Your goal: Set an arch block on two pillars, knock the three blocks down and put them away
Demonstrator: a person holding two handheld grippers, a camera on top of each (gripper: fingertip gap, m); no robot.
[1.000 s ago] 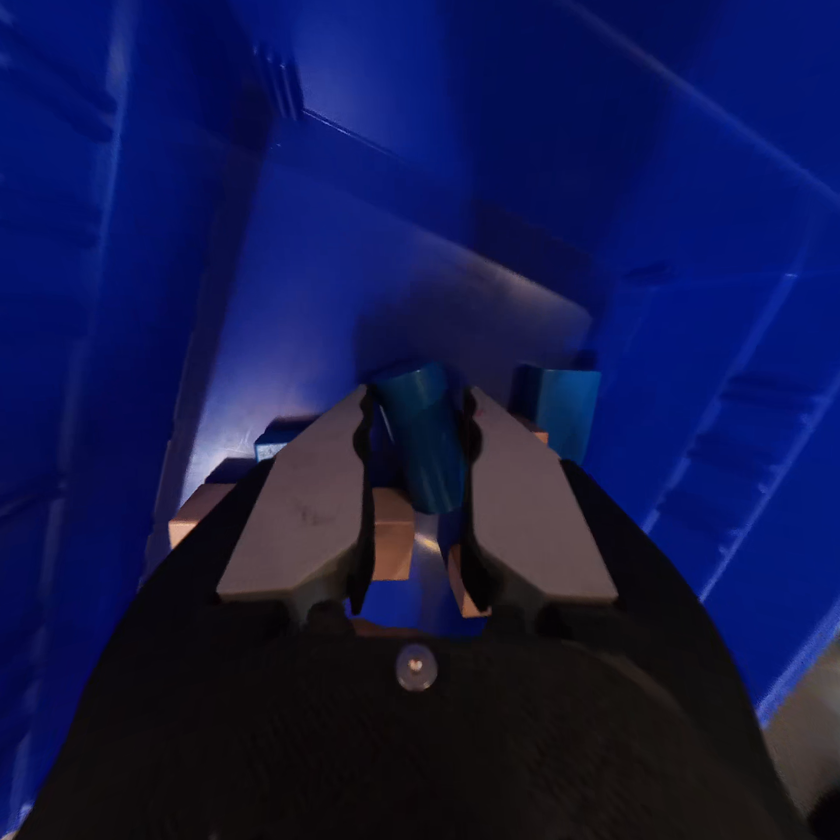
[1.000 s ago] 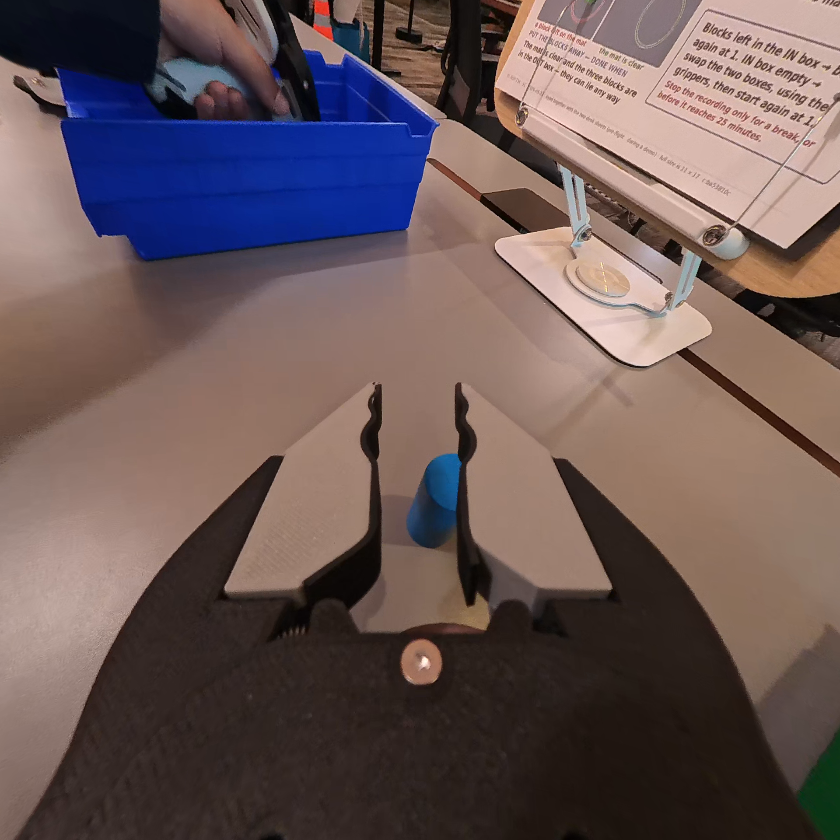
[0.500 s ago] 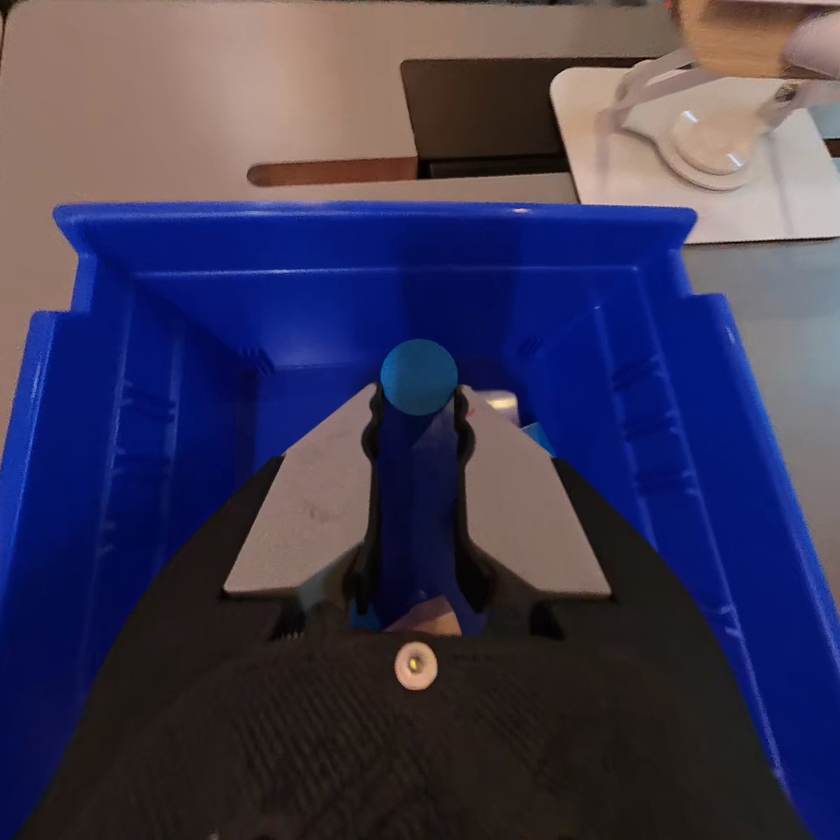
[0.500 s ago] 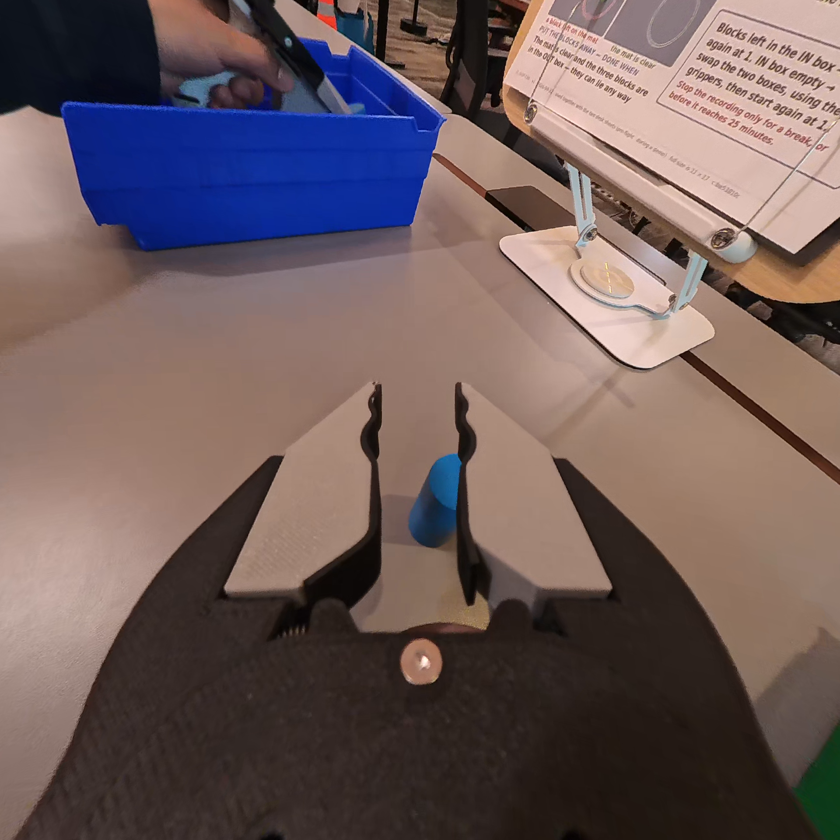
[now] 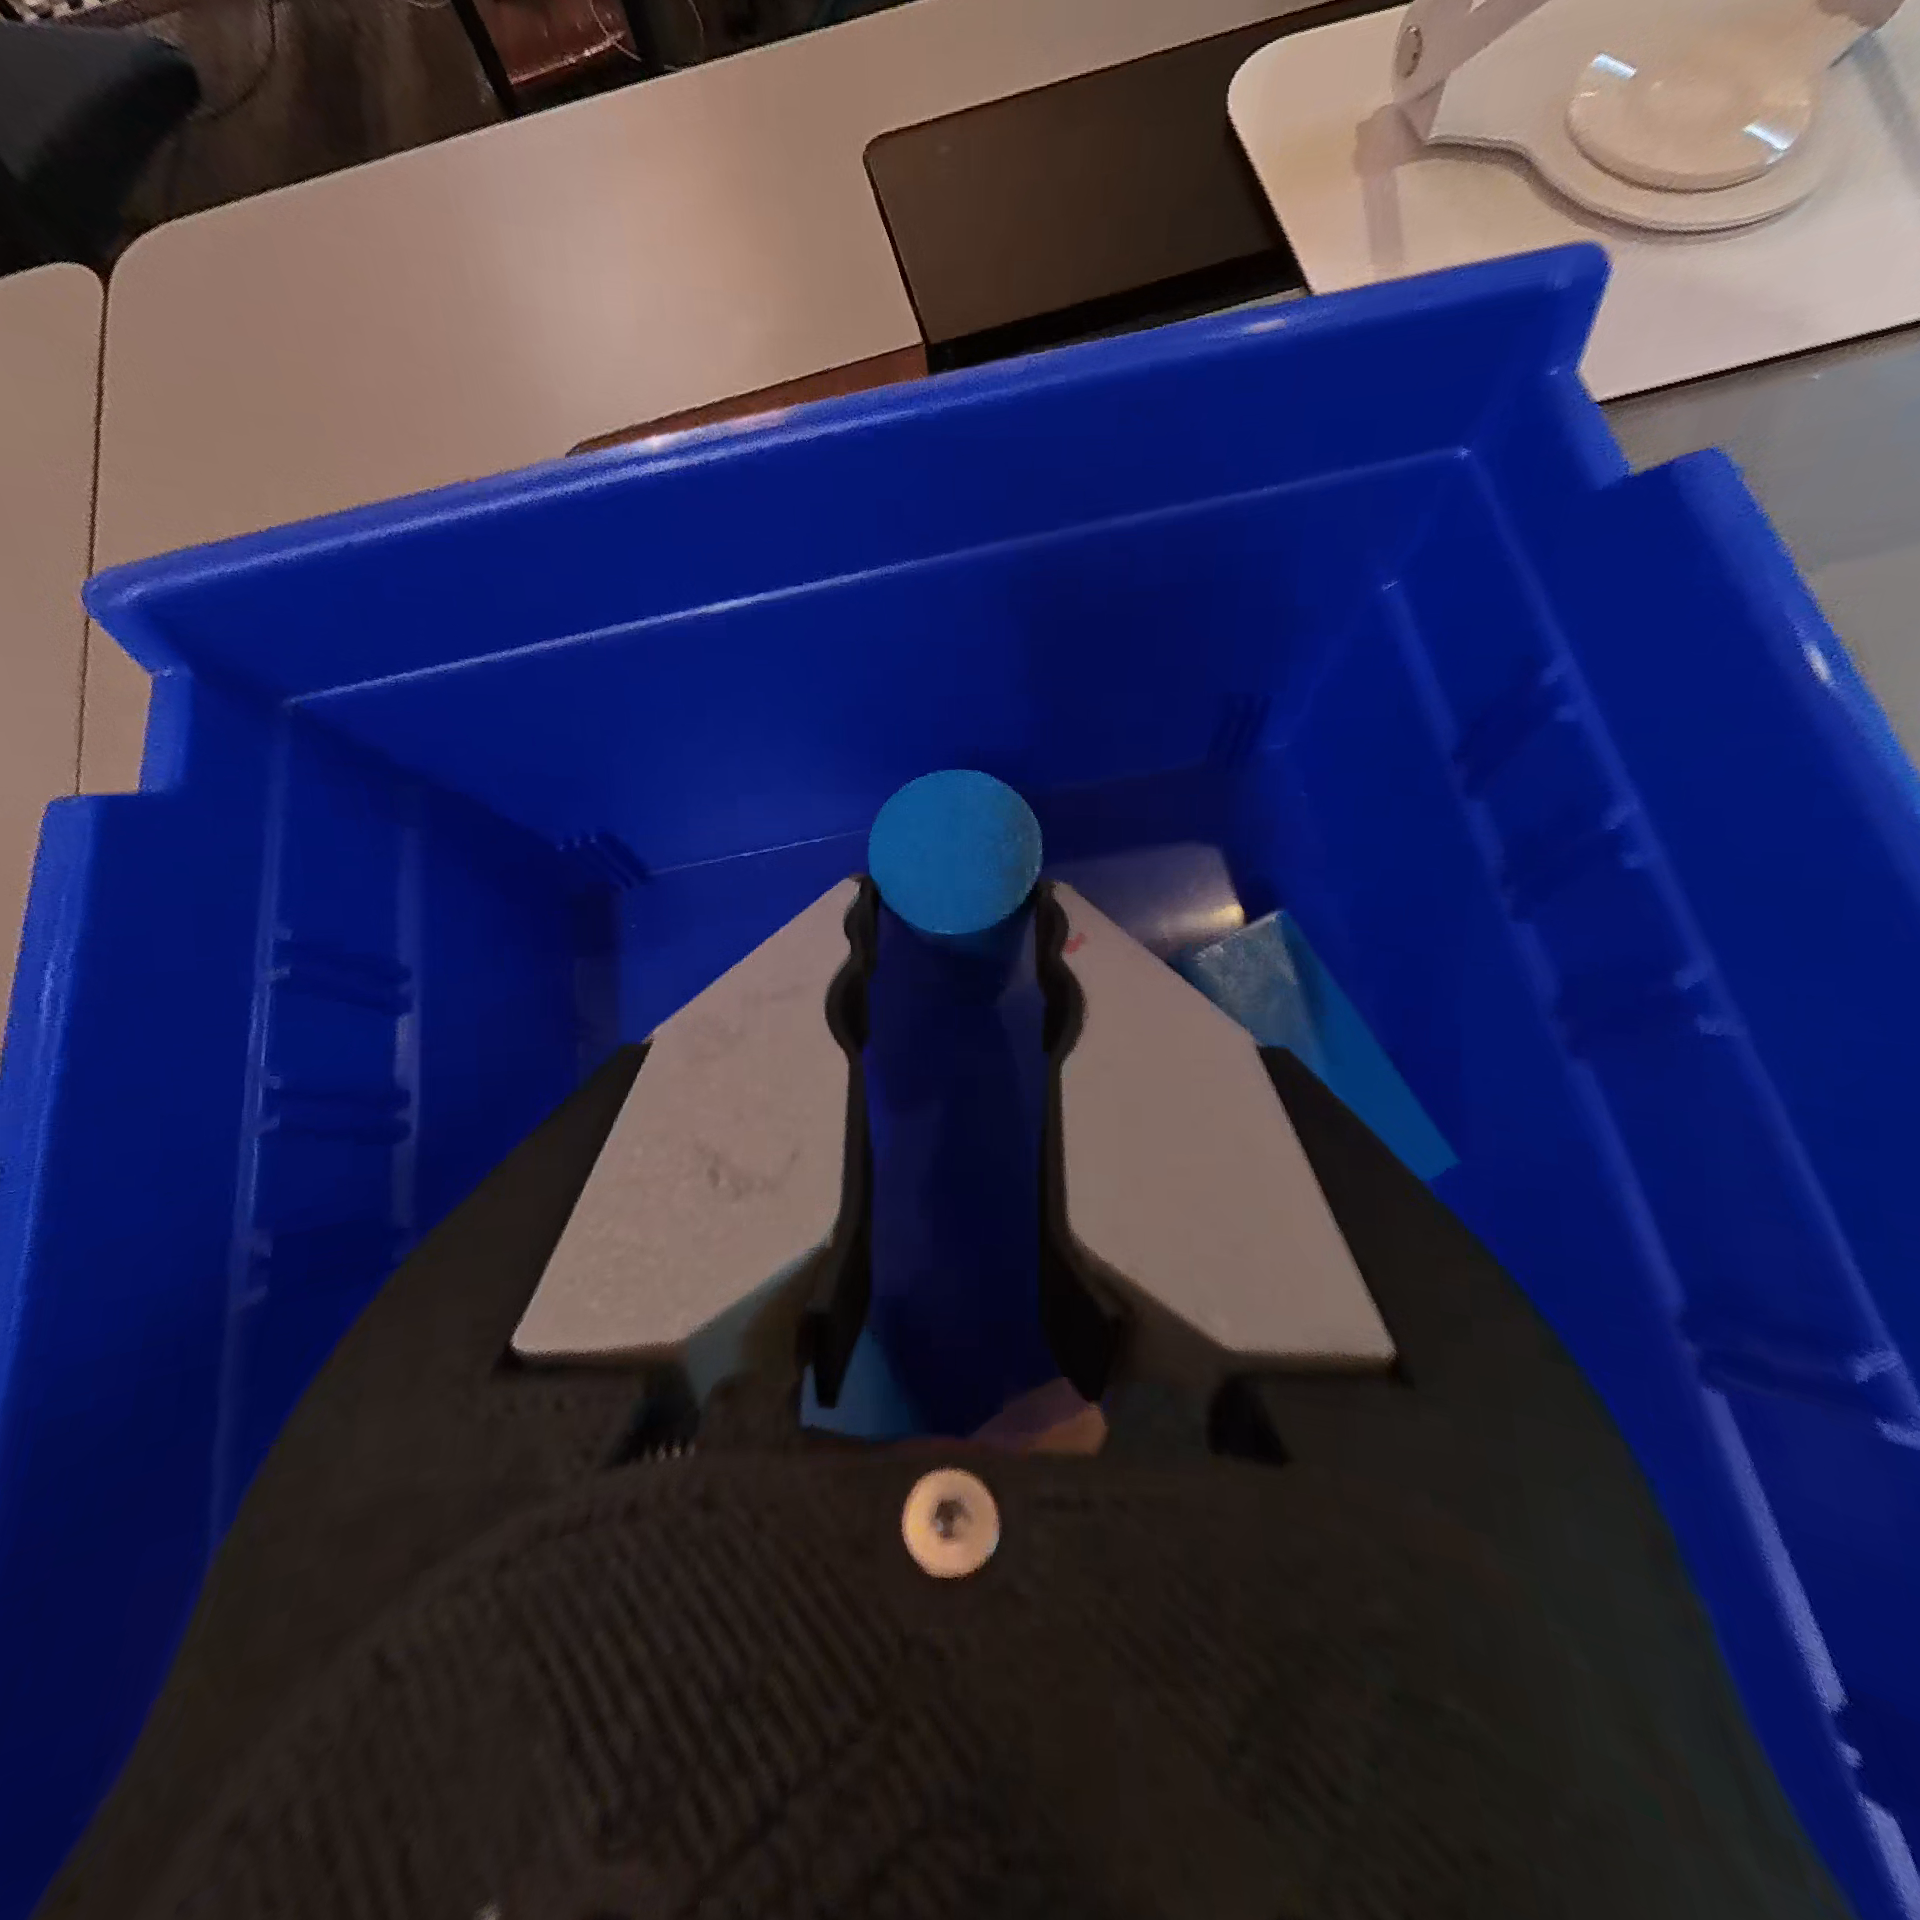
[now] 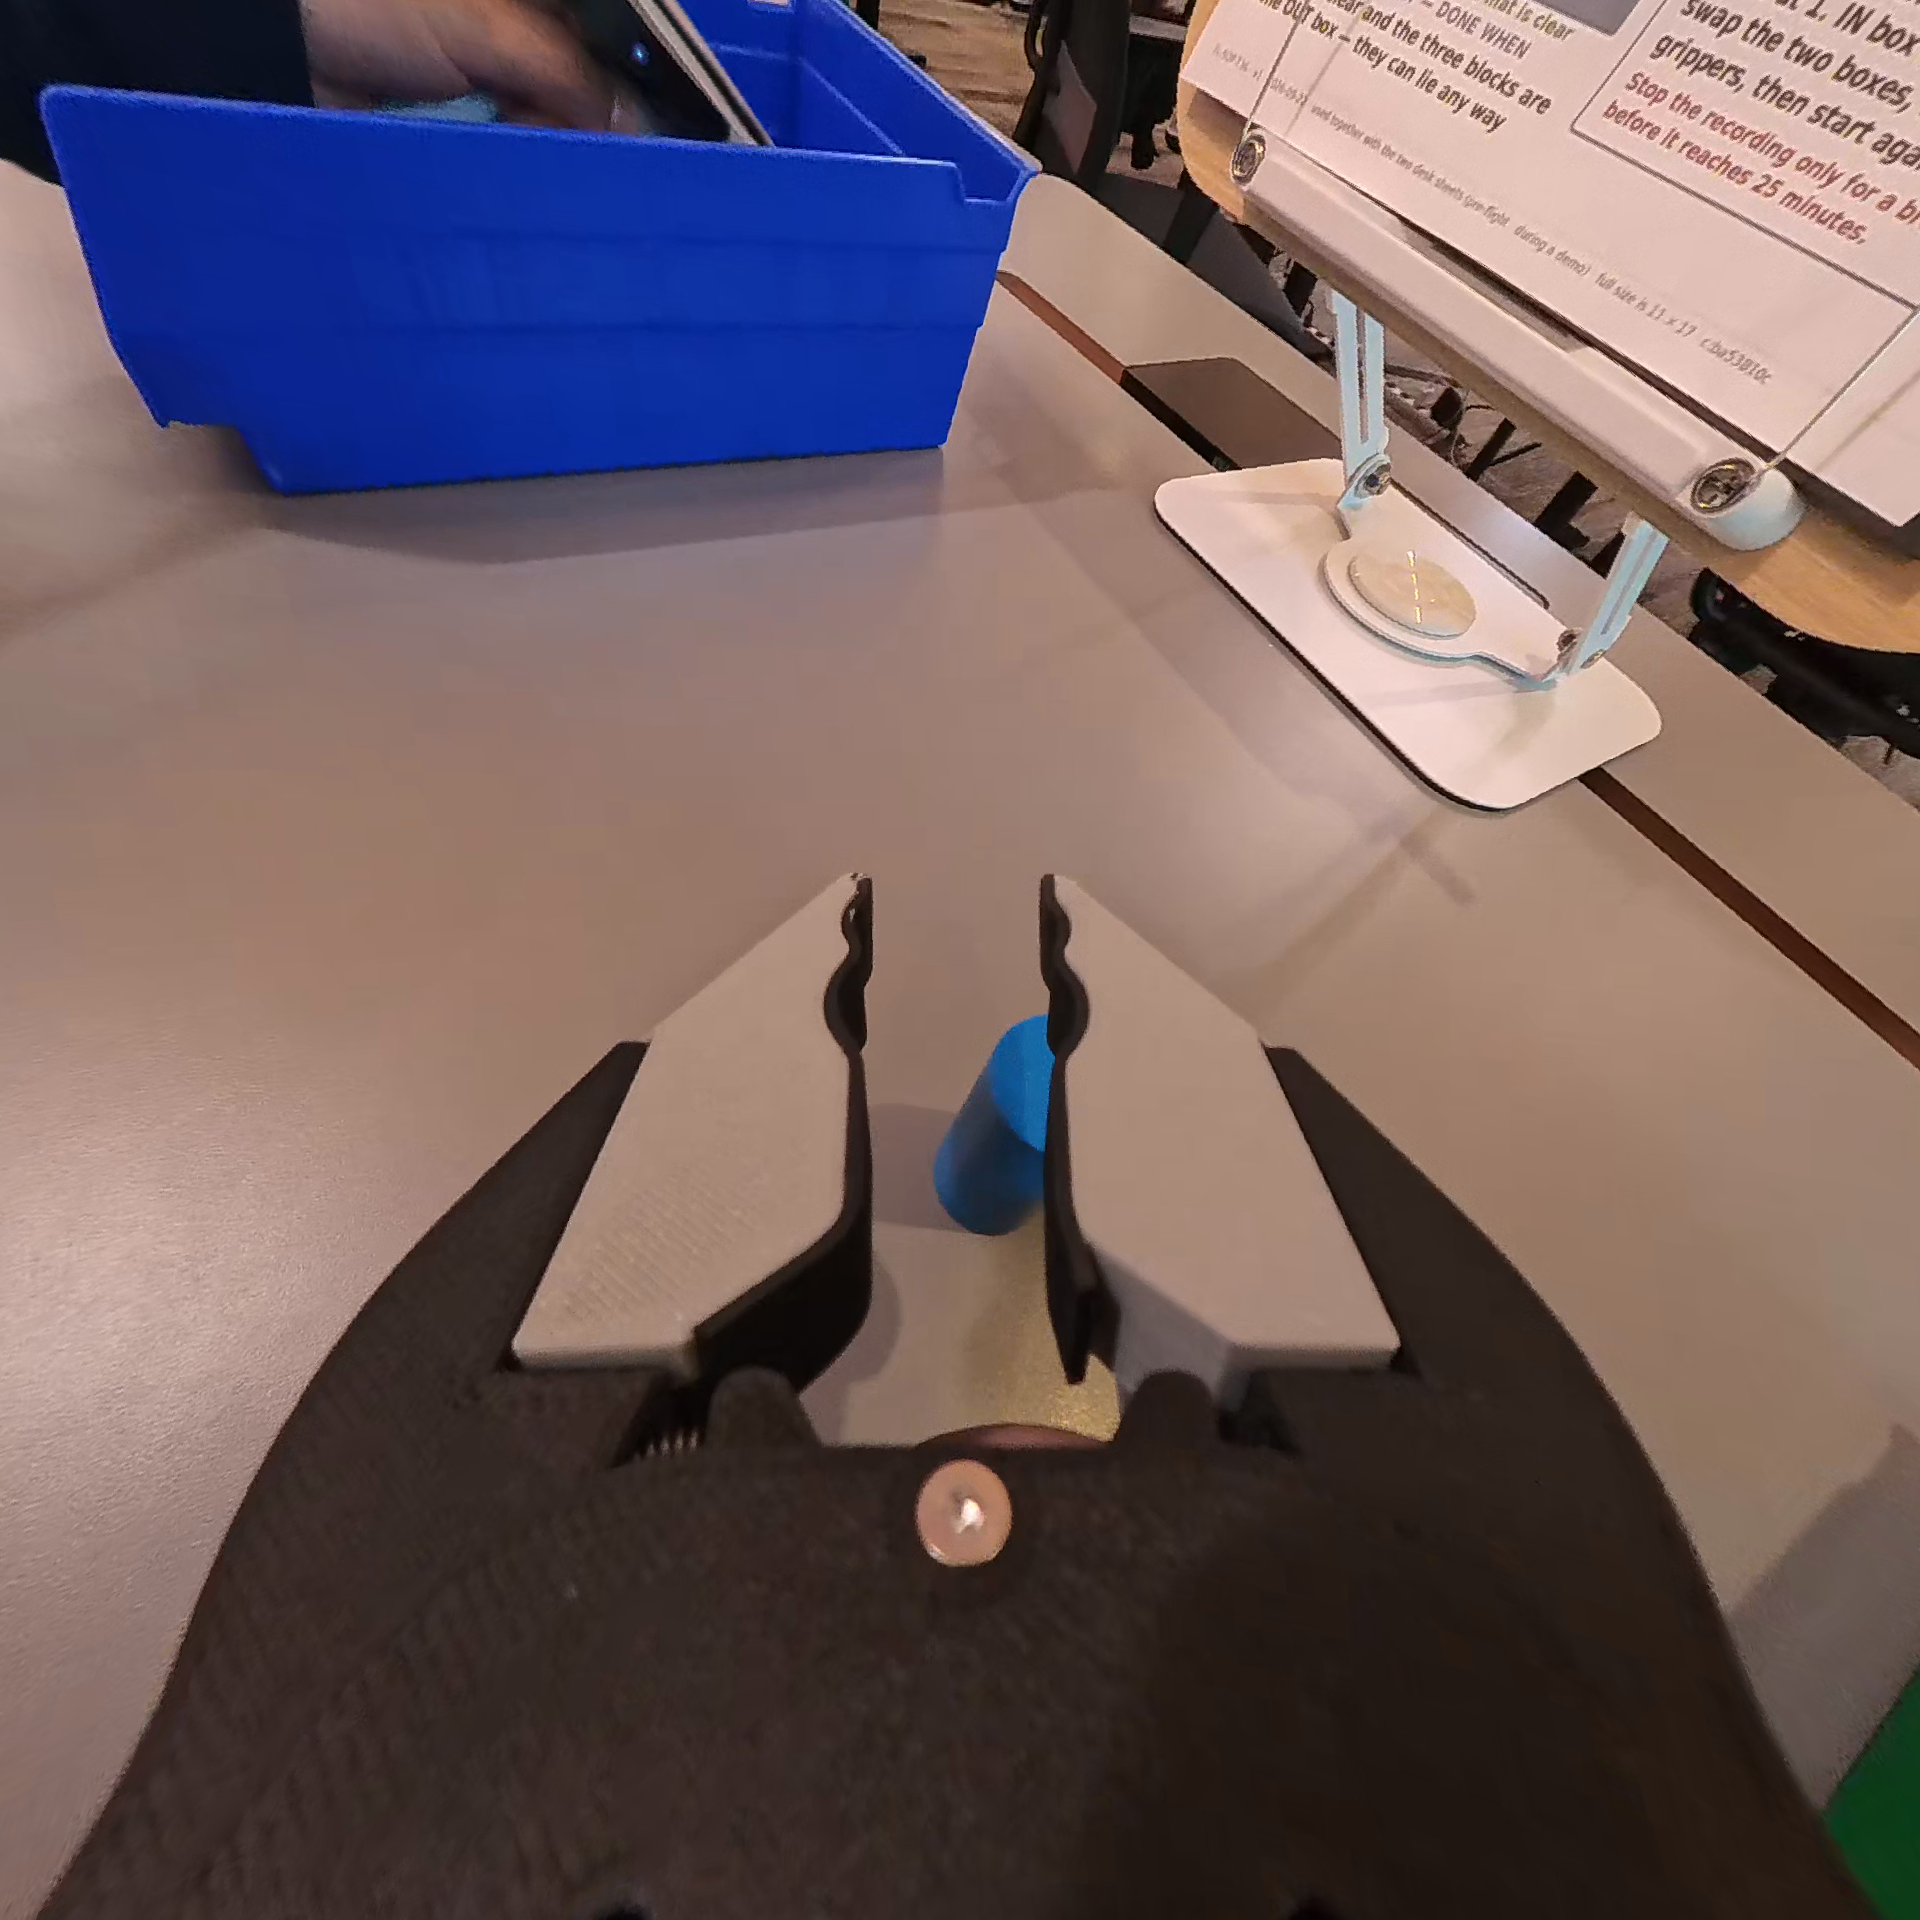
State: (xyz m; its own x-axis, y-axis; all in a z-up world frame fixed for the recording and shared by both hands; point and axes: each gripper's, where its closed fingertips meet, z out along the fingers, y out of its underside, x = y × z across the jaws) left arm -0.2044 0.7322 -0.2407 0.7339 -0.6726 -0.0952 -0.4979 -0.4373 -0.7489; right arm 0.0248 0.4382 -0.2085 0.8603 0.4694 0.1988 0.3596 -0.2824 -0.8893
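My left gripper (image 5: 951, 896) is shut on a blue cylinder (image 5: 954, 847), whose round end sticks out past the fingertips. It is held above the inside of the blue bin (image 5: 727, 582). Another blue block (image 5: 1311, 1039) lies in the bin to the right of my fingers. My right gripper (image 6: 954, 894) is open just above the grey table (image 6: 520, 831). A second blue cylinder (image 6: 989, 1138) stands on the table between its fingers, close to the right one. The bin (image 6: 540, 312) also shows at the far left of the right wrist view, with a hand and the left gripper (image 6: 644, 83) over it.
A white stand base (image 6: 1403, 644) carrying a tilted instruction board (image 6: 1558, 208) stands to the right of the bin. The base also shows in the left wrist view (image 5: 1558, 156). A dark panel (image 5: 1070, 239) is set into the table behind the bin. A green patch (image 6: 1886, 1766) lies at the table's near right. One gripper's finger ends stand about 40 centimetres off the other's.
My left gripper has risen from deep in the bin with the blue cylinder in it, and the table beyond now shows. My right gripper has barely moved over its cylinder.
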